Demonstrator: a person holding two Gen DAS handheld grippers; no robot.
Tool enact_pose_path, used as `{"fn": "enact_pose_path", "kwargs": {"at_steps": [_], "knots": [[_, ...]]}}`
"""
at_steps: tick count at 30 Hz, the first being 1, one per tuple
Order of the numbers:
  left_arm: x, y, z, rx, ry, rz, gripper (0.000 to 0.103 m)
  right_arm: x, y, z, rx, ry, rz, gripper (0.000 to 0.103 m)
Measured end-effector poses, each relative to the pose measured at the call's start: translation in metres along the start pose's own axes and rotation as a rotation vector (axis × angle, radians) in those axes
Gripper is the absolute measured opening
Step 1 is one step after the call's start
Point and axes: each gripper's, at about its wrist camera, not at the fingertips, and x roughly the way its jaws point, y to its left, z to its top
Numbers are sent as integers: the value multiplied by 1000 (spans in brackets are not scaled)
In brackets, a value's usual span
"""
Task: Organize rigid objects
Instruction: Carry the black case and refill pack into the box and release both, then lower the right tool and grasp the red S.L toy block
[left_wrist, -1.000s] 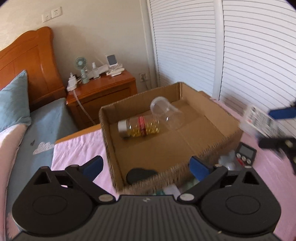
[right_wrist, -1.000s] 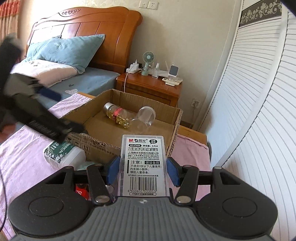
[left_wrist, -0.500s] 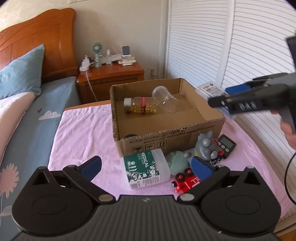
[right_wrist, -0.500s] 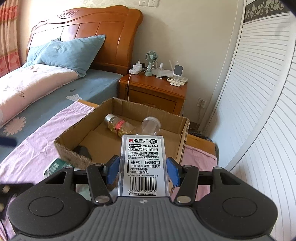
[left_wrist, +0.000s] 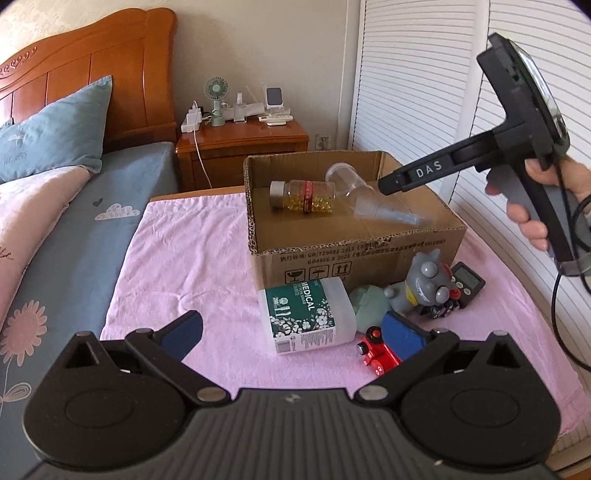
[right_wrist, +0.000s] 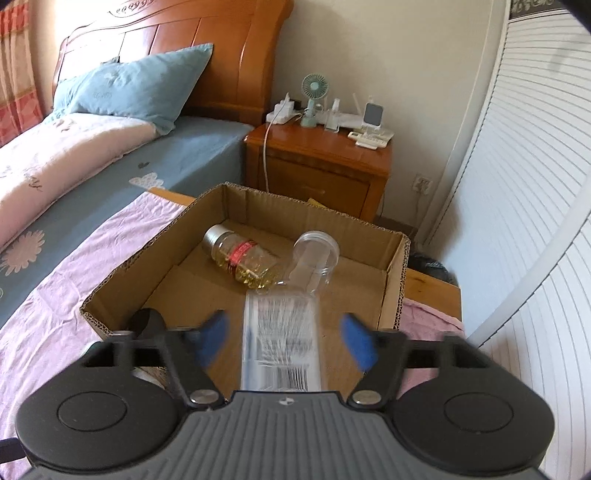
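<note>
A cardboard box (left_wrist: 369, 254) (right_wrist: 397, 280) on the pink cloth holds a capsule bottle (left_wrist: 303, 195) (right_wrist: 240, 258) and a clear jar (left_wrist: 343, 177) (right_wrist: 314, 258). My right gripper (right_wrist: 282, 336) is open above the box, and the clear pen-refill pack (right_wrist: 280, 347) (left_wrist: 388, 212) is blurred between its blue pads, dropping free. In the left wrist view the right gripper's body (left_wrist: 517, 140) hangs over the box's right side. My left gripper (left_wrist: 291, 332) is open and empty, low in front of the box.
In front of the box lie a white medical bottle (left_wrist: 306, 317), a green object (left_wrist: 369, 304), a grey toy figure (left_wrist: 428, 284), a red toy car (left_wrist: 376, 354) and a black timer (left_wrist: 467, 282). A nightstand (right_wrist: 321, 166) and louvred doors (left_wrist: 424, 74) stand behind.
My right gripper has opened over the box and let go of the pen-refill pack, which is falling. My left gripper has drawn back from the box and stayed open.
</note>
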Motion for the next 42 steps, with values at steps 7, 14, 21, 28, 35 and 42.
{"fn": "enact_pose_path", "kwargs": {"at_steps": [7,14,21,28,35,42], "knots": [[-2,2,0,5,1,18,102,-22,4,-13,46,5,2,103],[-10,7,-1,-17,2,37,102,-51,10,-32,57,6,-24,103],[-16,4,-8,-24,5,57,102,-74,12,-66,107,-4,-33,103],[-13,-2,-18,-15,30,78,102,-86,23,-109,155,-2,-3,103],[-8,-1,-26,1,26,98,102,-60,58,-141,98,94,75,103],[0,13,-30,-24,41,84,102,-24,91,-150,38,168,94,103]]}}
